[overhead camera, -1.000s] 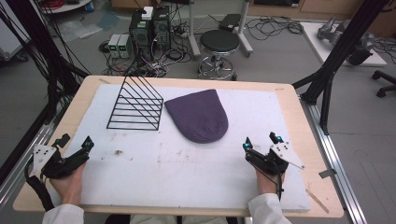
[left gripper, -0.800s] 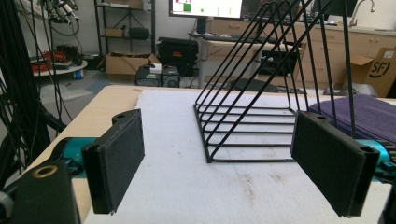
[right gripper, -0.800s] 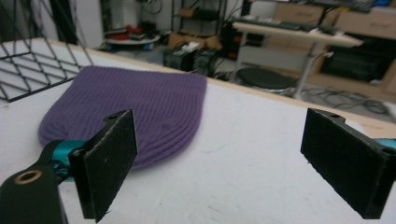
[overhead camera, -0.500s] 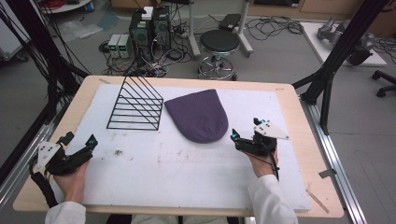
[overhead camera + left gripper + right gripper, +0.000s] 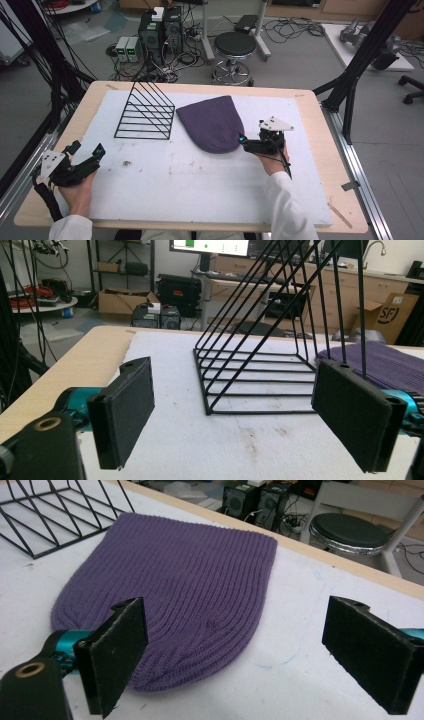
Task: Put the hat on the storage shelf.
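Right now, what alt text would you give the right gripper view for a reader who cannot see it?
A purple knit hat lies flat on the white mat, with the open right tool low beside its rounded end, one jaw over its edge. A black wire rack sits at upper left, a stool beyond the table.

The left gripper (image 5: 86,156) sat low at the person's near left, jaws spread wide and empty. The right gripper (image 5: 243,141) reached farther forward on an extended forearm, pointing leftward, its jaws likewise wide apart and holding nothing.
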